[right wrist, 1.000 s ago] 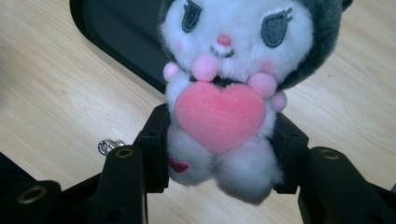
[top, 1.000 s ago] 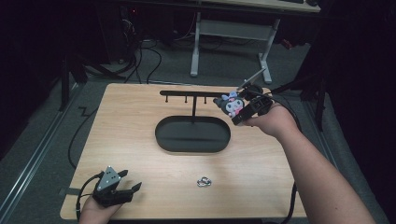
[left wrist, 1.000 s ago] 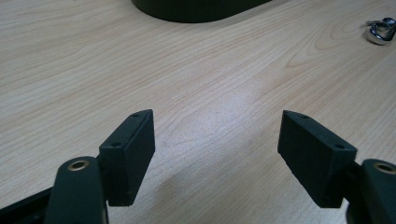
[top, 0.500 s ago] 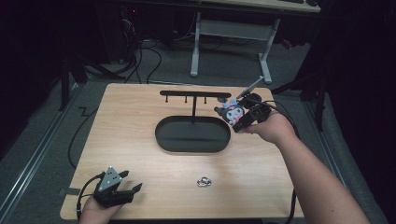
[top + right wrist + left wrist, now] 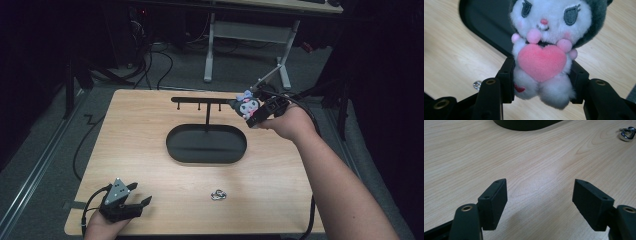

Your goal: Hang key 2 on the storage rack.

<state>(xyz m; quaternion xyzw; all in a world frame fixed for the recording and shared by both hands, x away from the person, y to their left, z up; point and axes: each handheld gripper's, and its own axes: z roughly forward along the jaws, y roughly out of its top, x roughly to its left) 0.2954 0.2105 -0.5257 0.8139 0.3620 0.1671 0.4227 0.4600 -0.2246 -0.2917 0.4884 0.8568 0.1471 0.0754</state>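
A small plush toy (image 5: 544,52), white with a dark hood and a pink heart on its chest, is clamped at its body between the jaws of my right gripper (image 5: 542,80). In the high view that plush toy (image 5: 248,106) hangs by the right end of the black rack's crossbar (image 5: 202,100), with the right gripper (image 5: 255,116) held up over the table's far right. My left gripper (image 5: 142,203) rests at the near left corner of the table, its jaws wide apart over bare wood (image 5: 539,197) with nothing between them.
The rack stands on a black oval base (image 5: 206,144) at the table's centre, with short pegs under the crossbar. A small metal key ring (image 5: 218,194) lies on the wood near the front edge, also at the far right of the left gripper view (image 5: 627,133).
My right hand has shifted a little with the plush toy beside the crossbar's right end. The left gripper has stayed where it was.
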